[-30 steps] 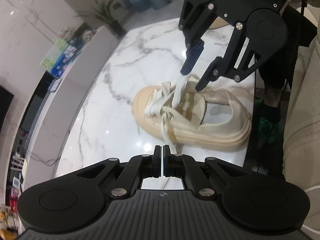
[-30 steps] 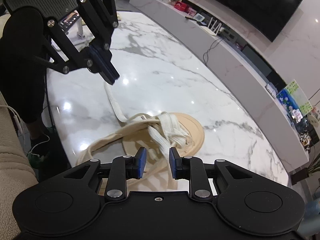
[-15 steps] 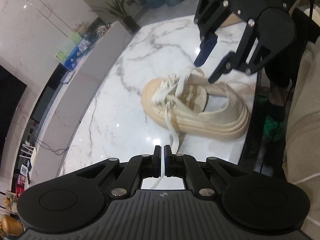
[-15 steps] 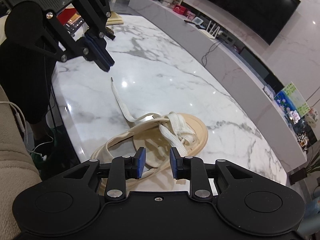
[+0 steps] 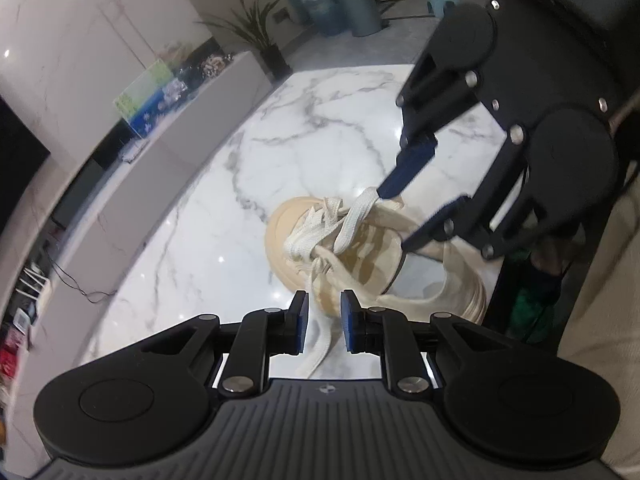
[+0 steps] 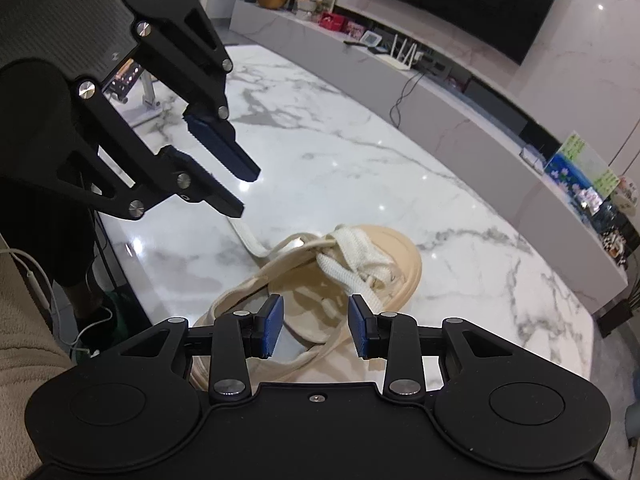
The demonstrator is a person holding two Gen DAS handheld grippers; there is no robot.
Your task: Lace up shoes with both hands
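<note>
Beige canvas shoe (image 5: pixel 360 256) lying on the white marble table (image 5: pixel 224 216), toe toward the far end of the table in both wrist views, heel toward the table's near edge. Cream laces are bunched over the front eyelets. One flat lace end (image 5: pixel 320 336) trails off the shoe's side and runs lengthwise straight between the pads of the left gripper (image 5: pixel 324 324), whose jaws stand narrowly parted with the lace untouched in the gap. The other lace end (image 5: pixel 354 220) rises from the tongue toward the right gripper (image 5: pixel 418 212), whose jaws are wider apart; one blue fingertip (image 5: pixel 408 168) sits at the end of that lace, and whether it touches cannot be told. In the right wrist view the same lace end (image 6: pixel 344 280) slants toward the right-hand pad.

Each lace end thus lies along its own gripper's closing line, the left one nearer to being pinched.

Change from the earlier frames: a second ago and half a second ago the left jaws were shut on the trailing lace; they now stand parted and the lace hangs loose between them. The right jaws, already parted, have opened further and dropped closer over the shoe's tongue. Both views have drawn nearer the shoe.
</note>
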